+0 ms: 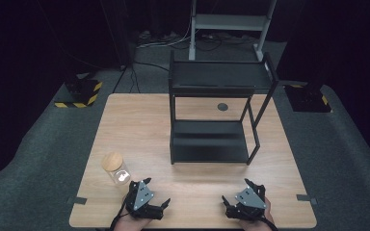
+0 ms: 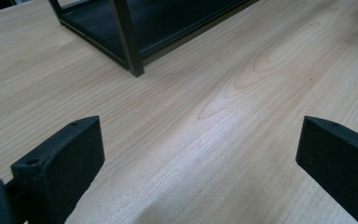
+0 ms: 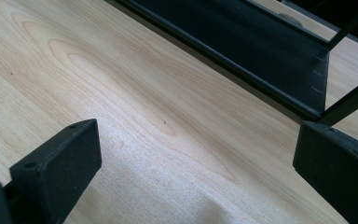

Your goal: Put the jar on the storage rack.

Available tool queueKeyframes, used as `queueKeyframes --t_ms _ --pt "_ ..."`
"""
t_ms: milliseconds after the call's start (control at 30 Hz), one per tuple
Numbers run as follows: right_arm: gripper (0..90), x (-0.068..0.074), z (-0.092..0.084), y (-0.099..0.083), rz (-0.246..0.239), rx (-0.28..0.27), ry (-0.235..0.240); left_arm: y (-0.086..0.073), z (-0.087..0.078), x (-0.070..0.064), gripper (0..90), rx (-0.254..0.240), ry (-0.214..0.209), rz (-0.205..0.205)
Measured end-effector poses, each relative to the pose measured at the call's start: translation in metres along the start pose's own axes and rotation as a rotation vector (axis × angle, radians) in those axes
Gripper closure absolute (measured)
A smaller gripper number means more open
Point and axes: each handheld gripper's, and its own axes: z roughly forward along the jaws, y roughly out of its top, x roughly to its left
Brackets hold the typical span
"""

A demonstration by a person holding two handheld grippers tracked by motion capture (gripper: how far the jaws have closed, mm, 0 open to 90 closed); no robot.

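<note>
Bare table [image 1: 139,125] before spread grippers [image 1: 154,204]

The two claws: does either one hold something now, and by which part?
Nothing is held. The left claw and the right claw are both open above the table.

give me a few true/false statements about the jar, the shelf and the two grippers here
1. The jar stands on the table, beside the left gripper. True.
2. The jar sits on the shelf's lower tier. False: it is on the table, left of the shelf.
3. Both grippers are open and hold nothing. True, the right gripper too.
4. The jar has no lid. False: a wooden lid tops it.
</note>
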Motion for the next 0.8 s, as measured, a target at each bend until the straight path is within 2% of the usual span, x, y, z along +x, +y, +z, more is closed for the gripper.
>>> queueKeyframes --t_ms 333,800 --pt "0.5 0.001 0.000 0.000 -0.004 -0.002 0.000 0.000 -0.018 -0.001 1.3 -0.030 0.004 -0.005" --pt "0.5 0.000 0.000 0.000 -0.001 -0.006 0.003 -0.007 -0.050 0.011 1.3 -0.057 0.062 -0.027"
